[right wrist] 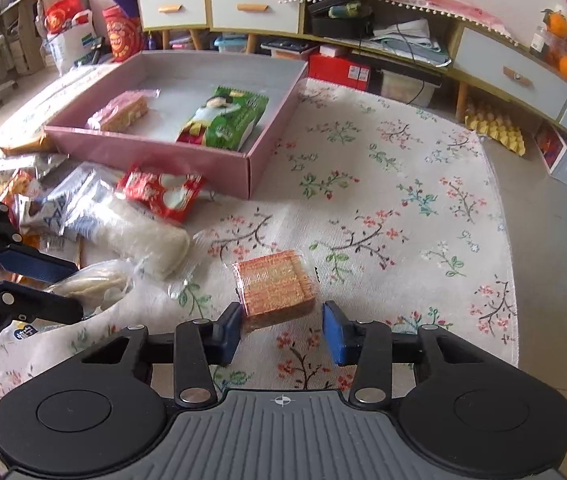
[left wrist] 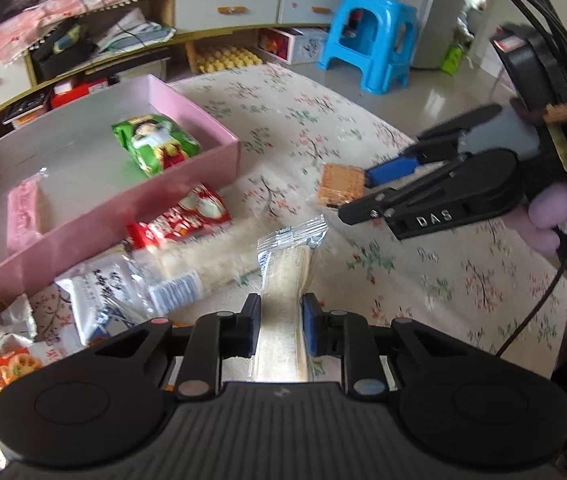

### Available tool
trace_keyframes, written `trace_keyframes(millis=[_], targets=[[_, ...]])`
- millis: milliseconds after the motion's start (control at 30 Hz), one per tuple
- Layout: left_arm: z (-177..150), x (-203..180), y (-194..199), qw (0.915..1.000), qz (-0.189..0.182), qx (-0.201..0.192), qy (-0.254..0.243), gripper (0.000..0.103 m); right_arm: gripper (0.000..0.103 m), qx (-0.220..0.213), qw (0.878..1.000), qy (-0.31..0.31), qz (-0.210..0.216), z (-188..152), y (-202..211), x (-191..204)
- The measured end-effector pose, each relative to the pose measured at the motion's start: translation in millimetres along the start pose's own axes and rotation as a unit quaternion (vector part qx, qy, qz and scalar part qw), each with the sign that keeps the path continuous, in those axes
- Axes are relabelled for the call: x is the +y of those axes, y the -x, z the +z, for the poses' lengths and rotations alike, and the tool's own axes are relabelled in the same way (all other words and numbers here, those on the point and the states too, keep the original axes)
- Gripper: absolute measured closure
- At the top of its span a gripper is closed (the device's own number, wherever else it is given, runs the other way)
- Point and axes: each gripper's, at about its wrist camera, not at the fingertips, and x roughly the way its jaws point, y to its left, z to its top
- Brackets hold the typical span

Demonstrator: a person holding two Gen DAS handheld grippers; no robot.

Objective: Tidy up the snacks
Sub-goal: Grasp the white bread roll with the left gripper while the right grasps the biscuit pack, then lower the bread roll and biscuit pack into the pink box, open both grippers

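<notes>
My left gripper (left wrist: 281, 324) is shut on a pale snack bar in a clear wrapper (left wrist: 283, 276), lifted a little off the floral tablecloth; the right wrist view shows that gripper (right wrist: 78, 290) at the left edge with the bar (right wrist: 95, 282) in it. My right gripper (right wrist: 283, 334) stands open around a clear-wrapped stack of orange crackers (right wrist: 273, 284) that lies on the cloth. Its left pad is at the pack and its right pad is slightly apart. A pink box (right wrist: 251, 172) behind holds a green snack bag (right wrist: 223, 120) and a pink wafer pack (right wrist: 123, 110).
A red packet (right wrist: 159, 192) and a long white rice-cracker roll (right wrist: 139, 236) lie in front of the box. Several more packets are heaped at the left (left wrist: 11, 360). The table's round edge (right wrist: 511, 280) runs on the right, a blue stool (left wrist: 371, 40) beyond it.
</notes>
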Motion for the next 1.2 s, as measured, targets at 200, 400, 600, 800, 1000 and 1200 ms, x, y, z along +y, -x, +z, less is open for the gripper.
trace_keyframes(millis=[200,400,600,800,1000,1200], targets=[[10.8,15.5,13.9,0.9986,0.014,-0.029,0.042,0.084,0.061,-0.02,1.0,-0.016,0.003,12.6,11.0,-0.6],[21.0,35.7,24.5,0.9946,0.034,-0.054,0.082,0.084,0.061,-0.038,0.999,-0.031,0.015,30.6,15.7,6.8],[29.7,59.1,34.2,0.9883,0.047,-0.076,0.124,0.084,0.061,-0.048,0.998,-0.035,0.029,49.2,11.4,21.5],[37.0,81.6,37.5,0.9775,0.06,-0.098,0.177,0.084,0.061,-0.054,0.997,-0.043,0.042,69.1,2.6,37.6],[40.1,104.3,31.0,0.9632,0.074,-0.111,0.233,0.084,0.061,-0.062,0.994,-0.067,0.061,90.6,-11.1,49.7],[43.3,121.2,19.7,0.9521,0.086,-0.116,0.27,0.083,0.061,-0.068,0.99,-0.093,0.085,107.9,-27.3,59.5]])
